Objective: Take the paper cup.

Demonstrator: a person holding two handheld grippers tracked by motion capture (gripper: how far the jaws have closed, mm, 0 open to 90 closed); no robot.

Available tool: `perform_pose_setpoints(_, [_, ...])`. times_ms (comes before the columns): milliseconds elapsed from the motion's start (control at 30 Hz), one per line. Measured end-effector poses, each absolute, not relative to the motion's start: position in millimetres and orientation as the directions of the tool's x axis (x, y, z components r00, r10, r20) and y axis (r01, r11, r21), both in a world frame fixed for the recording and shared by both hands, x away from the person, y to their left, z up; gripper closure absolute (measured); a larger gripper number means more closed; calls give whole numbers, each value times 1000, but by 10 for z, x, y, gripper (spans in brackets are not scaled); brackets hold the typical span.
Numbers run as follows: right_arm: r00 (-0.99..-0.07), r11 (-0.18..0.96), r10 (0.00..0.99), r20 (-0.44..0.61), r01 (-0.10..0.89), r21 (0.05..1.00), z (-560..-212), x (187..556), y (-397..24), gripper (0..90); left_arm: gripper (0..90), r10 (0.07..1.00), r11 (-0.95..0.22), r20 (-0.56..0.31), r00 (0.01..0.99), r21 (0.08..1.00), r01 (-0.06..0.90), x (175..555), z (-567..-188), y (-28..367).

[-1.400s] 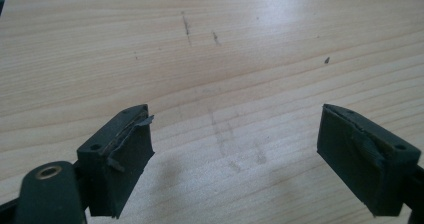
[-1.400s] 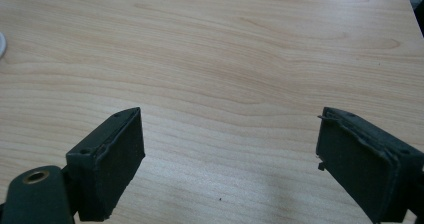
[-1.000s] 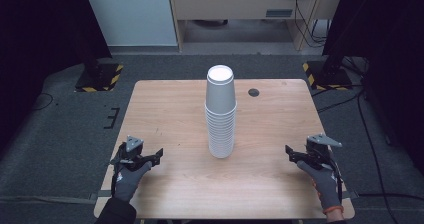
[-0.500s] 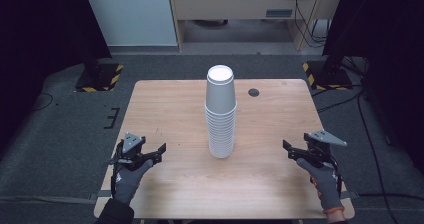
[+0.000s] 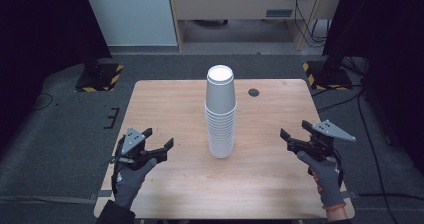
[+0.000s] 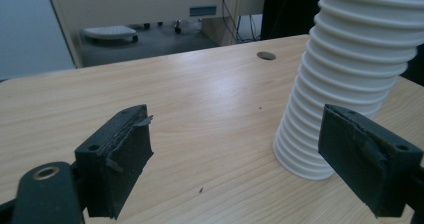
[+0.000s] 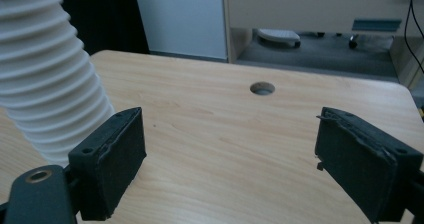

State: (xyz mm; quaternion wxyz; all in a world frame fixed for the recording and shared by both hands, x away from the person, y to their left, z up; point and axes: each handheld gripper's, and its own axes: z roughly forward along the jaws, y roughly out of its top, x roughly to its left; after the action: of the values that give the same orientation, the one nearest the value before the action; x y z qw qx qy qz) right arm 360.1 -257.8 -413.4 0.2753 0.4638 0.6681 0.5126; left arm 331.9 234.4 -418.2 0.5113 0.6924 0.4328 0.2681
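Two hand-held grippers flank a stack of paper cups, seen from above and along each pair of jaws. The left gripper [image 5: 159, 148] hovers near the table's front left corner, gripped by a gloved hand [image 5: 131, 176]; its jaws stand wide apart and hold nothing, touching neither table nor cups. Along its own jaws, the cup stack [image 6: 350, 79] rises just ahead and toward its right-hand jaw, still apart from it. The right gripper [image 5: 288, 139] mirrors this pose at the front right edge, jaws likewise spread wide and empty; from its own camera the stack [image 7: 47, 79] stands ahead past its left-hand jaw. The symmetrical, open stance suggests a ready position: each tool faces inward toward the stack, so either can close on a cup while the other steadies the rest. The stack stands upright, mouths down, between the two grippers and farther from the person than both, near the middle of the wooden table [image 5: 170, 109]. Beyond the stack, a small round hole [image 5: 254, 92] marks the far side of the tabletop.
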Motion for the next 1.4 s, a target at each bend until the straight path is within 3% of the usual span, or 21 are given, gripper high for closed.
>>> perform_pose_setpoints(533, [-492, 16, 864, 106, 238, 971, -3623, 3637, -2279, 133, 131, 827, -85, -55, 560, 971, 222, 3454, -3847, 1961])
perform_pose_setpoints(1400, [-623, 14, 776, 98, 172, 985, -3159, 3800, -1596, 135, 112, 747, -125, -32, 664, 974, 188, 3679, -3690, 1374])
